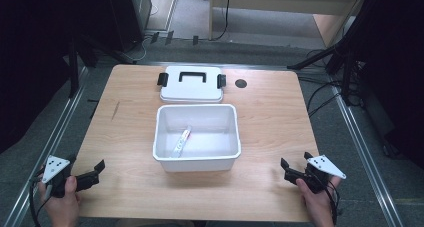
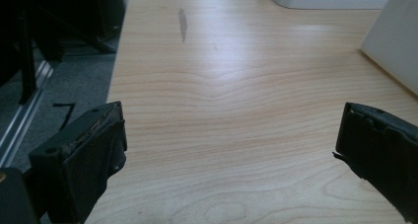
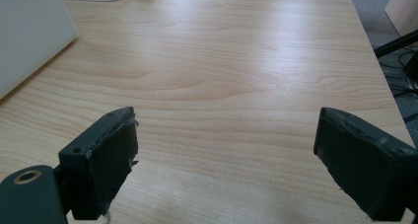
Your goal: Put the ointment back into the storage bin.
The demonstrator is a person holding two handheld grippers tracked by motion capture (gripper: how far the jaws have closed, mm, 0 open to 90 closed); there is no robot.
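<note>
A white plastic bin (image 1: 196,159) stands in the middle of the wooden table (image 1: 270,117), with a small tube (image 1: 182,141) lying inside it. Behind the bin lies its white lid (image 1: 192,84) with a black handle and two black latches. My left gripper (image 1: 95,168) rests near the table's front left corner, open, with bare wood between its jaws (image 2: 229,135). My right gripper (image 1: 292,163) sits near the front right, also open and holding nothing (image 3: 224,140). Both stand well apart from the bin, whose wall (image 2: 394,36) (image 3: 24,31) shows at the edge of each gripper view.
A round dark cable hole (image 1: 241,83) sits in the table to the right of the lid. A dark mark (image 2: 182,22) stains the wood at the left. Metal rails (image 1: 365,152) run along both table sides; cables and tripod legs (image 1: 325,52) lie on the floor beyond.
</note>
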